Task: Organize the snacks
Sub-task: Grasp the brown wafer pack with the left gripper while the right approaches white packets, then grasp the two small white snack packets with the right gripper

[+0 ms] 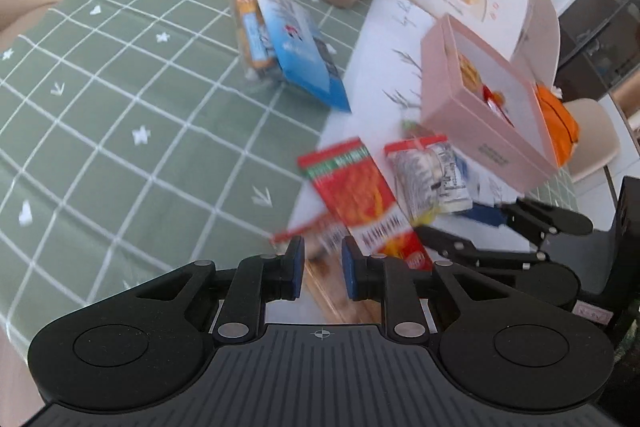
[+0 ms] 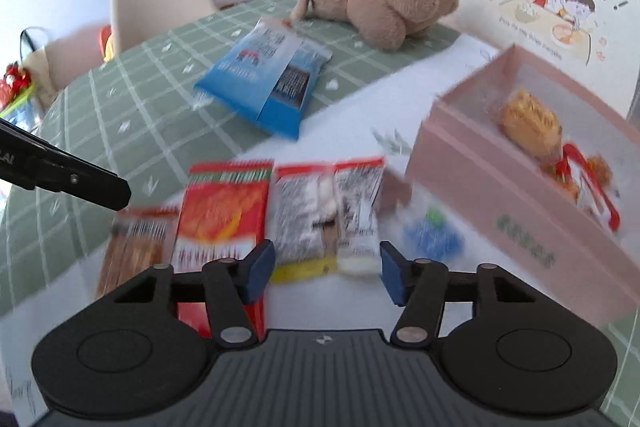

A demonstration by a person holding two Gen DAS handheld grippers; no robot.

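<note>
Landmark: pink box [image 2: 516, 187], one, open-topped, tilted on the white mat [image 2: 352, 115] that lies over the green checked tablecloth [image 2: 132, 107].
Inside the box: one golden-brown snack [image 2: 530, 125] and one red-and-white packet [image 2: 592, 195]; further contents too blurred to count.
Snacks out on the table, counted: five packets in clear sight.
Packet 1: red-orange packet [image 2: 222, 215], flat on the mat, left of the box.
Packet 2: clear packet with red top edge [image 2: 328, 215], between the red-orange packet and the box.
Packet 3: brown-stick packet [image 2: 132, 247], furthest left of the box, blurred.
Packet 4: blue bag [image 2: 260, 79], on the green cloth, well apart from the box, toward the far side.
Packet 5: orange-and-clear packet [image 1: 250, 23], against the blue bag's far side.
Small blue item [image 2: 432, 237]: one, just beside the box's near wall; too blurred to name.
Plush toy [image 2: 384, 3]: one, tan, lying beyond the blue bag.
Left gripper [image 1: 323, 269]: pads drawn close, a narrow gap between them, above the brown-stick packet; grip on it cannot be told.
Right gripper [image 2: 326, 273]: part open, clear packet's near end between the pads, not pressed.
</note>
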